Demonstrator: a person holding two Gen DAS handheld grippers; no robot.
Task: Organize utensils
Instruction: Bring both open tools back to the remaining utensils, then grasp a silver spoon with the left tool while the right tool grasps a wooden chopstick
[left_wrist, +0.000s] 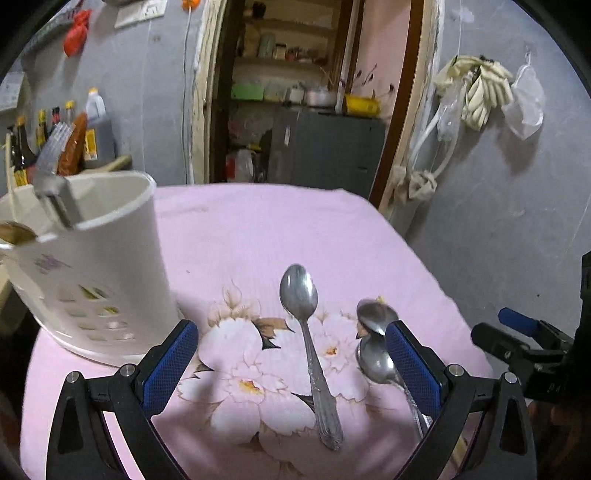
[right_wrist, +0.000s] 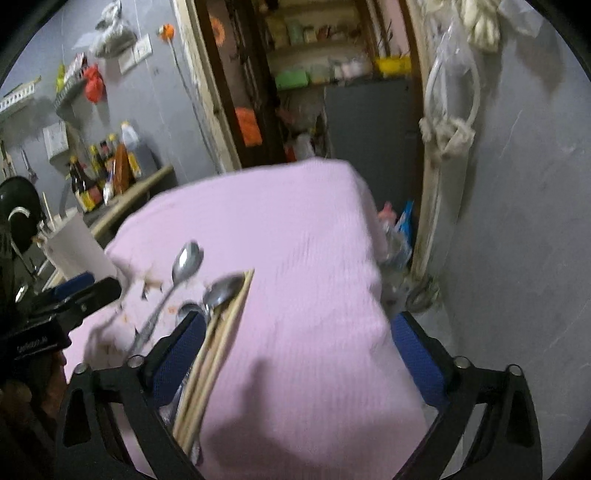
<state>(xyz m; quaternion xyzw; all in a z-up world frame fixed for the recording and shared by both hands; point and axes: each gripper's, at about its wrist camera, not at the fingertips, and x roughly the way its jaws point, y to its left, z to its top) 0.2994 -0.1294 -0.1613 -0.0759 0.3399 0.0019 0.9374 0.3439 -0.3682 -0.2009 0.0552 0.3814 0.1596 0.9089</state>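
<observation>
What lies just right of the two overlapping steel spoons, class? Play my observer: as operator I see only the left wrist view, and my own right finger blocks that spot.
Observer: A pair of pale wooden chopsticks lies on the pink cloth, and a steel spoon has its bowl beside their tips.
Operator: Is the right gripper ready to take them?
Observer: The right gripper has its fingers wide apart and nothing gripped.
Operator: Where do the chopsticks sit relative to it?
Observer: They run just inside its left finger, with their tips pointing away from the camera.
</observation>
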